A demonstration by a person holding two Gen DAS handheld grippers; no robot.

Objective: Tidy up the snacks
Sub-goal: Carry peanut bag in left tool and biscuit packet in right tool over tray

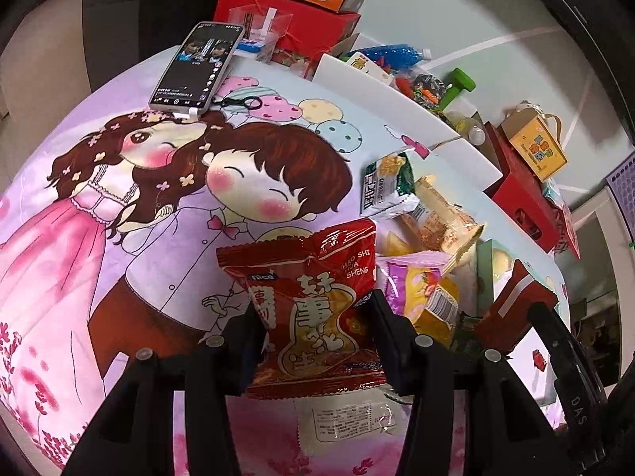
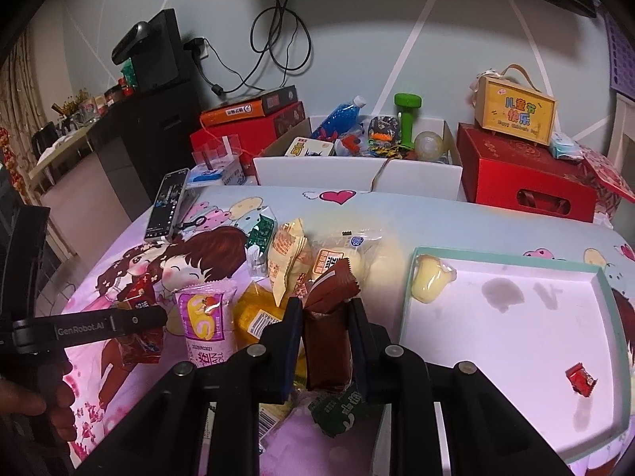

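Note:
My left gripper [image 1: 313,313] is shut on a red peanut snack packet [image 1: 313,301] and holds it above the cartoon tablecloth, left of the snack pile. It also shows in the right wrist view [image 2: 139,319] at the left. My right gripper [image 2: 325,317] is shut on a brown snack bar [image 2: 327,317], just left of the teal-rimmed tray [image 2: 607,301]. The tray holds a yellow jelly cup [image 2: 428,279] and a small red candy [image 2: 581,379]. Loose snacks lie between: a pink packet [image 2: 204,317], a beige packet [image 2: 285,261], a green packet [image 2: 260,234].
A phone [image 1: 196,67] lies at the cloth's far left edge. Red gift boxes [image 2: 528,174], a white box of toys [image 2: 357,146] with a green dumbbell [image 2: 406,119] and a yellow children's box [image 2: 516,111] line the back. A green packet [image 2: 341,414] lies under my right gripper.

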